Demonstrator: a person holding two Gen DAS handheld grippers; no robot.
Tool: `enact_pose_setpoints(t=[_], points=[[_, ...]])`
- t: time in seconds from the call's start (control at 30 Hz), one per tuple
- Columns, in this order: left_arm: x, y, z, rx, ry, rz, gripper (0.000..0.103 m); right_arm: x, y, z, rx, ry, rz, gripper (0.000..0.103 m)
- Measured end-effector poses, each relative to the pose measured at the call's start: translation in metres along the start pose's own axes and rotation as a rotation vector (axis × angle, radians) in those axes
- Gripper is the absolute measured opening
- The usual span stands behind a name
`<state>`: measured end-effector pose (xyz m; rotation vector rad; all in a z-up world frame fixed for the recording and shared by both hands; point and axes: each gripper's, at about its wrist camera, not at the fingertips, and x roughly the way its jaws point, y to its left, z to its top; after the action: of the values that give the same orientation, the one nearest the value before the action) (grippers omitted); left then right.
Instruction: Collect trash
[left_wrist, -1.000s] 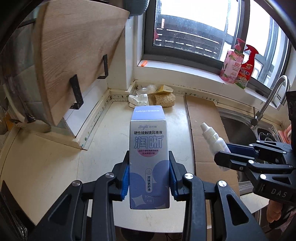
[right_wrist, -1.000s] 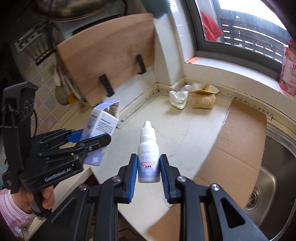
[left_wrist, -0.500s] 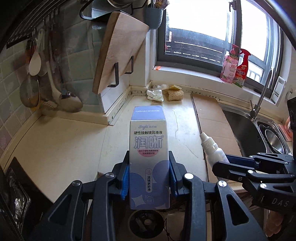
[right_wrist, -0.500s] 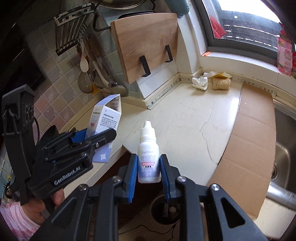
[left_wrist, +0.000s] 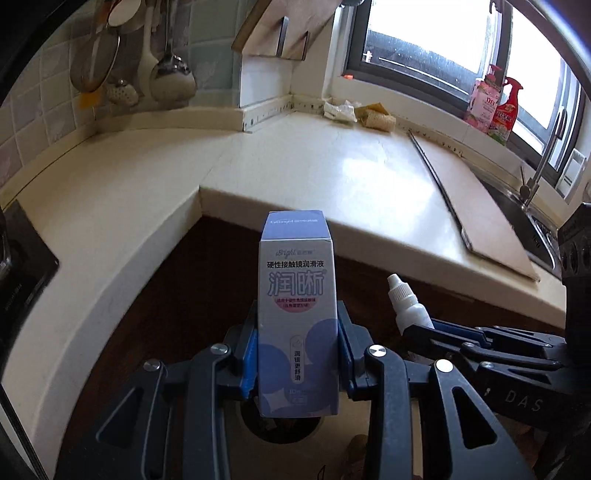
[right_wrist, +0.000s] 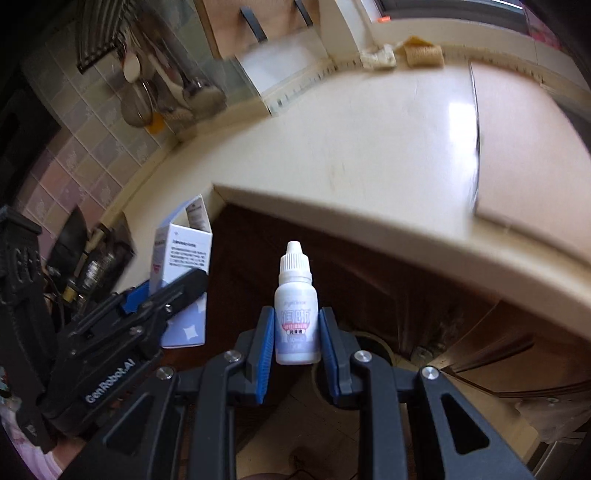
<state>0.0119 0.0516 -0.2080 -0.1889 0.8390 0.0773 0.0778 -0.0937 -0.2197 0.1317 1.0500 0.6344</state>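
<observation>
Left wrist view: left gripper (left_wrist: 298, 345) clamps the eye-drop carton (left_wrist: 297, 314); right gripper (right_wrist: 297, 345) clamps the dropper bottle (right_wrist: 296, 314). Both collected; disposal into the bin (left_wrist: 284, 428) below remains.

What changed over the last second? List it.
Both hand-held grippers pulled back off the counter and dropped below its edge, toward a round bin opening on the floor. Unchanged: the left hand-held gripper still clamps the box, the right hand-held gripper still clamps the dropper bottle.
</observation>
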Motion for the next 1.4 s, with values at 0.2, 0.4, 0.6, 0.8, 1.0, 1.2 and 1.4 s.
enact_pose_setpoints(t=[0.2,0.4,0.6,0.8,1.0,1.2,1.4], points=[[0.077,0.011,-0.077,0.053,0.076,0.025,0.034,0.092,-0.033,-0.062,-0.004,0.086,-0.034,0.025],[0.149,0.022,-0.138,0.039,0.163,0.022,0.034,0.168,-0.06,-0.106,-0.012,0.147,-0.054,0.025],[0.199,0.029,-0.167,0.076,0.226,0.042,0.044,0.223,-0.078,-0.125,-0.024,0.188,-0.092,0.025],[0.224,0.044,-0.174,0.056,0.291,0.083,0.084,0.239,-0.091,-0.131,-0.003,0.22,-0.136,0.035],[0.228,0.059,-0.179,0.014,0.3,0.113,0.084,0.23,-0.08,-0.134,-0.082,0.214,-0.163,0.036],[0.206,0.061,-0.167,-0.015,0.281,0.106,0.084,0.207,-0.069,-0.13,-0.101,0.218,-0.153,0.036],[0.171,0.054,-0.149,-0.013,0.269,0.099,0.084,0.18,-0.058,-0.125,-0.104,0.223,-0.145,0.036]])
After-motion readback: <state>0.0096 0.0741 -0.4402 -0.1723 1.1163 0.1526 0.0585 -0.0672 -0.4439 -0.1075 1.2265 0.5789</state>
